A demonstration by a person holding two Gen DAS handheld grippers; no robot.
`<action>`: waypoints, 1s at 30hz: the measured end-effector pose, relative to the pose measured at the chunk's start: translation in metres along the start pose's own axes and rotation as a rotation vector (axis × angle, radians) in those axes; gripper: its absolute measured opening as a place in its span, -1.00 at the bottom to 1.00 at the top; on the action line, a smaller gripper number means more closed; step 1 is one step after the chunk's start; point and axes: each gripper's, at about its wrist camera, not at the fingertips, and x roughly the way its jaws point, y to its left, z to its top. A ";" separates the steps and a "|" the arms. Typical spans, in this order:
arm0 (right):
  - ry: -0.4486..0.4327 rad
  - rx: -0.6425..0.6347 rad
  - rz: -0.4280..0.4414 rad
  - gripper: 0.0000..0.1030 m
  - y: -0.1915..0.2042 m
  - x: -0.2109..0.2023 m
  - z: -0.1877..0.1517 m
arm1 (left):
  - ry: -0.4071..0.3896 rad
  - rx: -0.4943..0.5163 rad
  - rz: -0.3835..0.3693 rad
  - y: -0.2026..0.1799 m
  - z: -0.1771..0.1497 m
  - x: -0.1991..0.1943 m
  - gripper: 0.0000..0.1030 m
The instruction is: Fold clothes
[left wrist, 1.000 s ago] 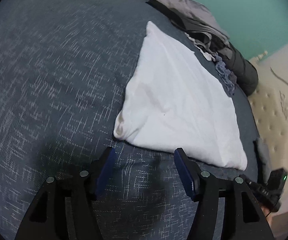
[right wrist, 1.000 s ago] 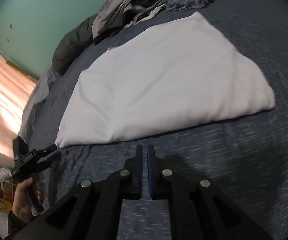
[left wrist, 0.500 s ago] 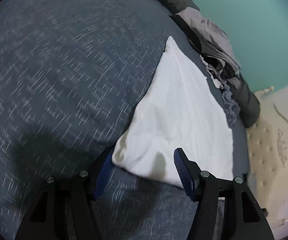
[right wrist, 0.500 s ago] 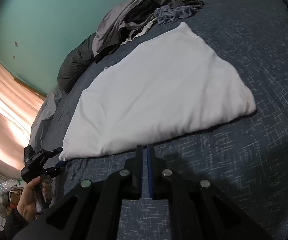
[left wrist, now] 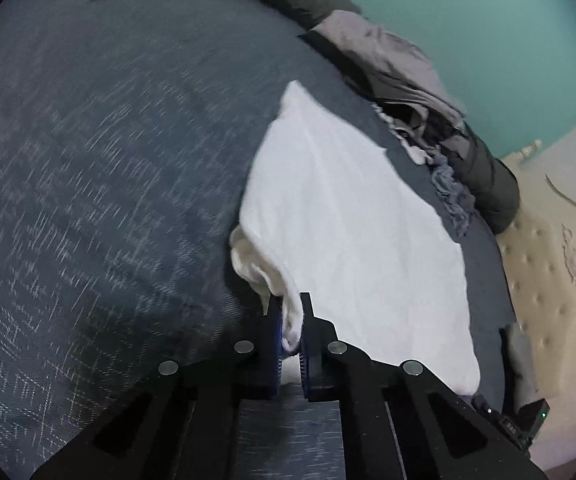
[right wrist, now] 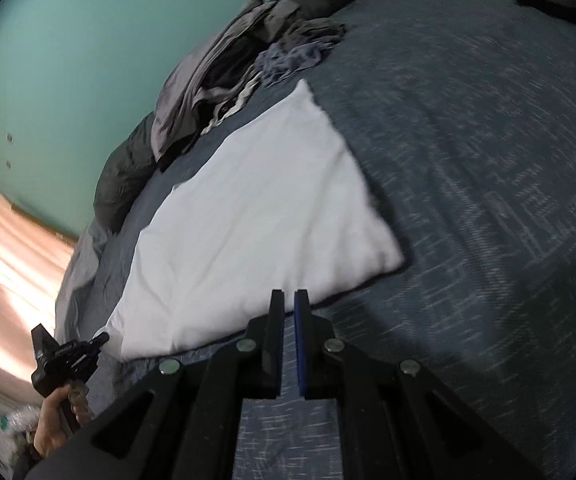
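L claw (left wrist: 291,322) grips white garment (left wrist: 352,216) corner on bed (left wrist: 87,160); R claw (right wrist: 289,312) clenched, empty. Lift slow, keep edge taut.

Home bedroom: bed (left wrist: 87,160), tufted headboard (left wrist: 548,248), heaped clothes (right wrist: 223,80).

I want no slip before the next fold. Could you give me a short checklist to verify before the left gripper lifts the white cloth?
1. left gripper closed on a corner of the white cloth: ok.
2. All layers of that corner caught: cannot tell, the fabric bunches between the fingers.
3. right gripper holding the cloth: not ok, it is shut on nothing, at the near edge.
4. Rest of the cloth flat on the blue bedspread: ok.
5. Clothes pile apart from the cloth: ok.
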 end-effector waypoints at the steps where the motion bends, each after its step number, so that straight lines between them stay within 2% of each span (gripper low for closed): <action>1: -0.006 0.008 0.000 -0.90 -0.003 -0.002 0.002 | -0.002 0.012 -0.007 -0.007 0.002 -0.002 -0.89; 6: -0.033 0.047 0.010 -0.90 -0.015 -0.012 0.009 | -0.008 0.076 -0.057 -0.053 0.013 -0.009 -0.89; 13: -0.064 0.108 0.027 -0.90 -0.038 -0.025 0.019 | 0.015 0.268 -0.133 -0.179 0.016 0.007 -0.90; 16: -0.076 0.136 0.032 -0.90 -0.049 -0.031 0.023 | 0.067 0.376 -0.188 -0.248 -0.002 0.028 -0.90; 20: -0.090 0.168 0.042 -0.90 -0.062 -0.039 0.028 | 0.177 0.504 -0.249 -0.325 -0.052 0.072 -0.90; 23: -0.092 0.179 0.055 -0.90 -0.068 -0.043 0.030 | 0.330 0.595 -0.230 -0.353 -0.110 0.123 -0.89; 26: -0.091 0.179 0.065 -0.90 -0.070 -0.043 0.033 | 0.432 0.639 -0.168 -0.357 -0.153 0.160 -0.89; 30: -0.083 0.169 0.090 -0.89 -0.070 -0.040 0.034 | 0.445 0.611 -0.174 -0.351 -0.154 0.158 -0.79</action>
